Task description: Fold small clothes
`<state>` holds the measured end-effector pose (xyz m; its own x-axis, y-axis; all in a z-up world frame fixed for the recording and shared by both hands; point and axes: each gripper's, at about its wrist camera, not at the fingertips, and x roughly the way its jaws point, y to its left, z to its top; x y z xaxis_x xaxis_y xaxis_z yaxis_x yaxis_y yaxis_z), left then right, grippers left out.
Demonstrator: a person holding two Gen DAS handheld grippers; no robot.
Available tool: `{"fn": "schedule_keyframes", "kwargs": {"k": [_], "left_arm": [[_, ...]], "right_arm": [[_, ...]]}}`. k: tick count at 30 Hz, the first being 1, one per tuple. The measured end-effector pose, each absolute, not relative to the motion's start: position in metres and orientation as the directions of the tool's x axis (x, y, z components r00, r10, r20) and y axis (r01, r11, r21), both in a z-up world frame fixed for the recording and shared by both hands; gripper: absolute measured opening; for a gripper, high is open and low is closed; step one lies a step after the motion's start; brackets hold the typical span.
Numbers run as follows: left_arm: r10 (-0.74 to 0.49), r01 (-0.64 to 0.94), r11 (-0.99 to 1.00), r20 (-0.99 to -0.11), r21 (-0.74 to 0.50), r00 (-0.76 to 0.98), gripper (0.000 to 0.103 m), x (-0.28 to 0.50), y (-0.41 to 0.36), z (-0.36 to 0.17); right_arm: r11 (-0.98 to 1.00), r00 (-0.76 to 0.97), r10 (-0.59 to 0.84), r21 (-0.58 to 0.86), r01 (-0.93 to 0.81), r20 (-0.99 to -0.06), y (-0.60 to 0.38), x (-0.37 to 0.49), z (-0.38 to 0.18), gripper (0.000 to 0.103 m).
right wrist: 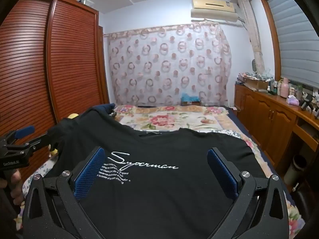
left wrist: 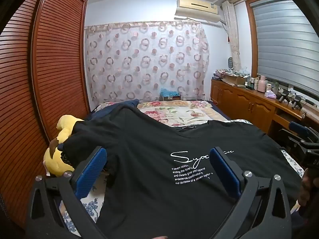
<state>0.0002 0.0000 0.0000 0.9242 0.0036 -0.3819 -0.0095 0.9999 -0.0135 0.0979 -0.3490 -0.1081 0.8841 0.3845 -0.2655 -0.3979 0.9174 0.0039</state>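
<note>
Left gripper (left wrist: 157, 155) gapes above black T-shirt (left wrist: 149, 139); bed (left wrist: 189, 113) beneath.

Bed (right wrist: 199, 119); black T-shirt (right wrist: 169, 189) on it

Both wrist cameras look forward and slightly down along their own wide-spread fingers, close over the black T-shirt (left wrist: 159, 159) on the bed (right wrist: 179, 119); the 2 views share the shirt, flowered curtain (left wrist: 147, 59) and far wall
</note>
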Motion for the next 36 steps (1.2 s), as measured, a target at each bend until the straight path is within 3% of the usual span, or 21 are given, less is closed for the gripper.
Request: {"fn": "schedule_keyframes", "kwargs": {"k": [36], "left_arm": [[0.011,-0.01,1.0,-0.365,0.006,0.931,0.103,-0.006,0.012,0.015]], "right_arm": [[0.917,0.882,0.385,0.007,-0.398,-0.27,-0.35,0.098,-0.109,0.103]]}}
